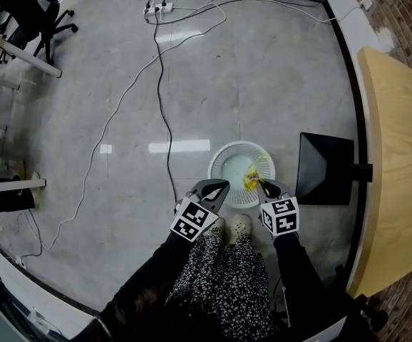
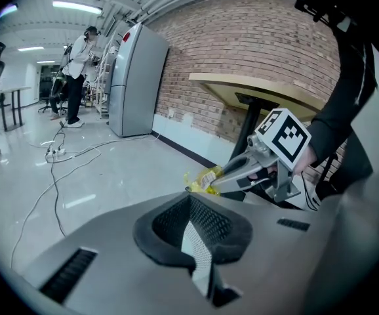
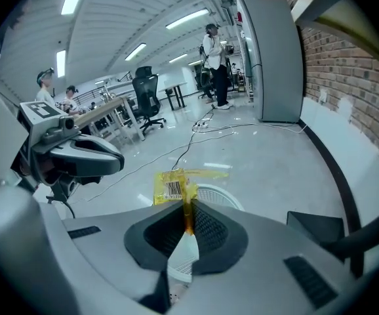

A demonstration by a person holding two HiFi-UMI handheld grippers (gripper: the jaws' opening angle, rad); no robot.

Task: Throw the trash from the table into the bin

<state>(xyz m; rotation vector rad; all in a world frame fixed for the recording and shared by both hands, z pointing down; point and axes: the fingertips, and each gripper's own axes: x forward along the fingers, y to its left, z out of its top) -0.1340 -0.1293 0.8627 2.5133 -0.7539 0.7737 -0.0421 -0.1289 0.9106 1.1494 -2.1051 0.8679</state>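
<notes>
Yellow crinkled wrapper (image 3: pixel 173 186), printed with a barcode, is pinched by one edge between the fingers (image 3: pixel 216 235) of the right gripper (image 3: pixel 188 209). They are pressed tight on it, and most of the wrapper sticks out past the tips, upright and slightly fanned. In the head view the wrapper hangs at those tips over the near side of the white slatted bin (image 1: pixel 220 159), which stands on the floor directly in front of the person's feet. The right gripper view shows the bin's rim just beyond and below the wrapper.

The left gripper (image 2: pixel 191 201) has its fingers (image 2: pixel 225 225) brought together with nothing between them. It sits just beside the right one, to the left of the bin's near rim, and the wrapper lies off to its right, apart from its tips.

Further out, a black flat base (image 1: pixel 325 168) stands on the floor right of the bin, joined by a dark arm to the light wooden counter (image 1: pixel 398 155) along the right edge. Black and white cables (image 1: pixel 165 120) trail over the glossy grey floor toward a power strip (image 1: pixel 156 8). A black office chair (image 1: pixel 38 13) stands at the far left. In the gripper views a brick wall (image 2: pixel 255 51), a tall grey cabinet (image 3: pixel 275 58) and several people in the background can be seen.
</notes>
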